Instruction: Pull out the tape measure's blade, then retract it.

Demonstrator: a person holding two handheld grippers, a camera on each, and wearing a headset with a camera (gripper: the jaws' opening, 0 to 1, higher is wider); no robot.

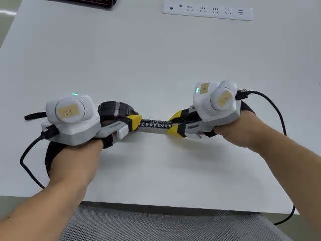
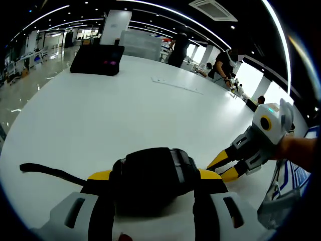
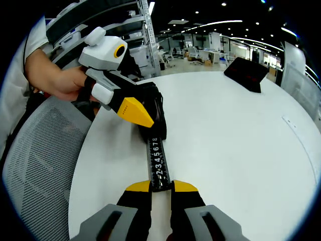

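Two handheld grippers are working low over a broad white surface (image 1: 150,55). The left gripper (image 1: 125,120) is clenching its yellow-tipped jaws on the black tape measure case (image 1: 116,109), one jaw on each side of the body, as the left gripper view shows (image 2: 156,176) with the case (image 2: 150,160) wedged between them. A thin black strap (image 2: 47,170) is trailing off the case, out to the left of those jaws. The right gripper (image 1: 174,124) is pinching the end of the dark blade with white numerals (image 1: 153,124); in its own view the jaws (image 3: 161,187) are closing on the blade (image 3: 157,160), which is running straight ahead of them to the case. The blade is lying just above the surface, spanning the gap between both pairs of jaws. Far beyond the jaws, a long white power strip (image 1: 207,9) and a flat black device (image 2: 97,59) are sitting on the surface. Behind the jaws, a grey mesh chair (image 3: 45,165) is standing at the near edge. Around it, a large hall with ceiling strip lights, shelving and standing people is showing.
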